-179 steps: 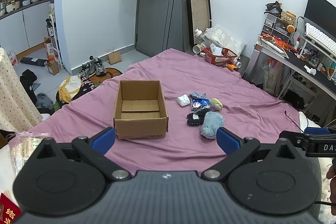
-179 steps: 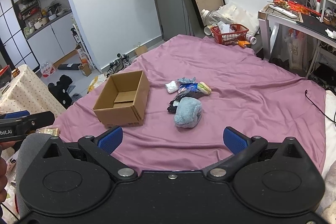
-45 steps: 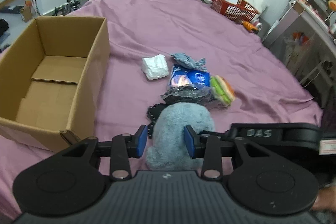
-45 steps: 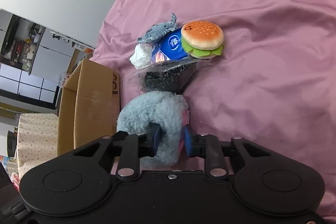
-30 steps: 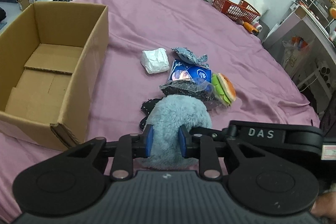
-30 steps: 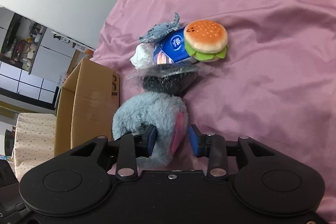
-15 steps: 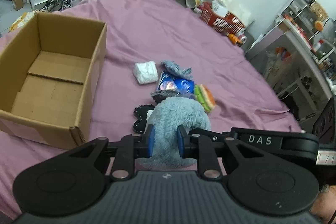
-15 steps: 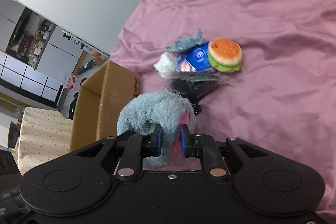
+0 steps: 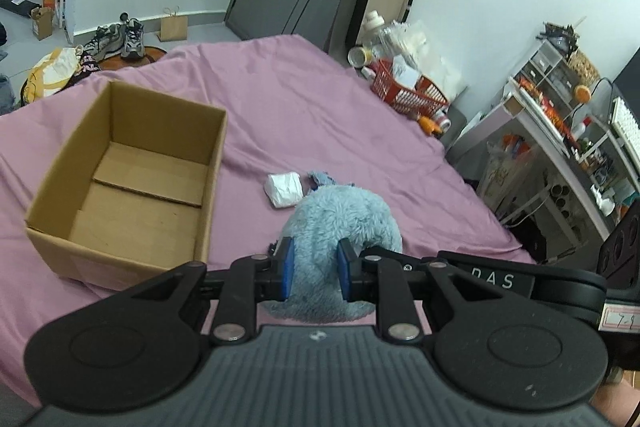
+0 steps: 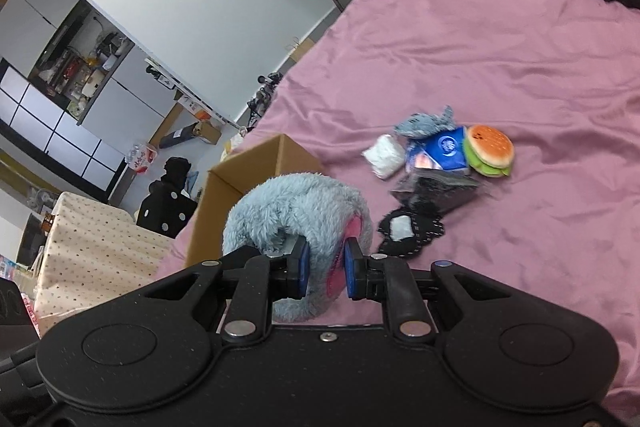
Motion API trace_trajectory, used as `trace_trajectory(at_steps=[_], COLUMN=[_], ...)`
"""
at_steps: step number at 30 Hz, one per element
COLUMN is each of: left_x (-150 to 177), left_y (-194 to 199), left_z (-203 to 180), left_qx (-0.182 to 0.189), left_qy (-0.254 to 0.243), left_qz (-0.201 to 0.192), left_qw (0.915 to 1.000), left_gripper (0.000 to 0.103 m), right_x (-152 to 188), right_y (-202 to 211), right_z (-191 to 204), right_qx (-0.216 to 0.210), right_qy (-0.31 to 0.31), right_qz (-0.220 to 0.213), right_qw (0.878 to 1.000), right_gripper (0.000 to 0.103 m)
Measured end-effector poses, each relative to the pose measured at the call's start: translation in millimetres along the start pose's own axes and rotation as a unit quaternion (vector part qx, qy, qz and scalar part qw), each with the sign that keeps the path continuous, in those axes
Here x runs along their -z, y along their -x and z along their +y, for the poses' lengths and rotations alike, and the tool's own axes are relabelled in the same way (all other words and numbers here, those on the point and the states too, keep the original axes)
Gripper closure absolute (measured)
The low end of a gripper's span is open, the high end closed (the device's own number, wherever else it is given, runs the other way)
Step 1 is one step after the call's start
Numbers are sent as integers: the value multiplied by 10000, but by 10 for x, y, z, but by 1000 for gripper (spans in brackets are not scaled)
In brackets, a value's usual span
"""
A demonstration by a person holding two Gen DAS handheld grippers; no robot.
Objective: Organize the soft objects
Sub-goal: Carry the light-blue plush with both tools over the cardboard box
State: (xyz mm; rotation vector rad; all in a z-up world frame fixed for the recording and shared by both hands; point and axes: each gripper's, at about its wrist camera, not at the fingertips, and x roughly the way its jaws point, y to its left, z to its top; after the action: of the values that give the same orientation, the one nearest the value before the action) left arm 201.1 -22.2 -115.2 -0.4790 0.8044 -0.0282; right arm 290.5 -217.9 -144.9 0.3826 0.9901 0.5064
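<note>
Sagging fluffy blue plush, pink-lined.

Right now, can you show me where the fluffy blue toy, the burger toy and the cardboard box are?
fluffy blue toy (image 9: 344, 215), left wrist view, on its furry top.
burger toy (image 10: 490, 147), right wrist view, on its orange bun.
cardboard box (image 9: 132, 203), left wrist view, on its bare inside floor.

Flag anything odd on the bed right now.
Nothing damaged or spilled. Only oddity: both grippers, left and right, clamp the same blue plush. Cardboard box sits upright, empty.
</note>
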Motion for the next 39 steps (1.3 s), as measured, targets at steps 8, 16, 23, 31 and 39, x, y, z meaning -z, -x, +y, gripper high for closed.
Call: trace_trajectory(at_steps=[8,16,23,31,39], left_x=[-89,-198,-269,-337,-401], left_y=[201,379,424,405,275], left_z=[251,512,732,1030,1350], left_qx=[48,27,10,-82,-220], left_qy=[149,286,460,640,886], left_qz=[-191,-368,-426,-435,-336], left_qw=[9997,9989,9980,9970,9953], left_gripper=[82,82,82,82,82], right_x=[36,61,67,73,64], right_y=[-69,-158,-286,-548,-898], right_z=[370,719,942,1137,1271], right_qx=[48,-10,60,35,71], right_qy=[263,489,658,727,750], right_qz=[-63,-109,-90,56,298], right_qw=[9996,9987,9978,9973,9967], right_gripper=[86,86,86,86,85])
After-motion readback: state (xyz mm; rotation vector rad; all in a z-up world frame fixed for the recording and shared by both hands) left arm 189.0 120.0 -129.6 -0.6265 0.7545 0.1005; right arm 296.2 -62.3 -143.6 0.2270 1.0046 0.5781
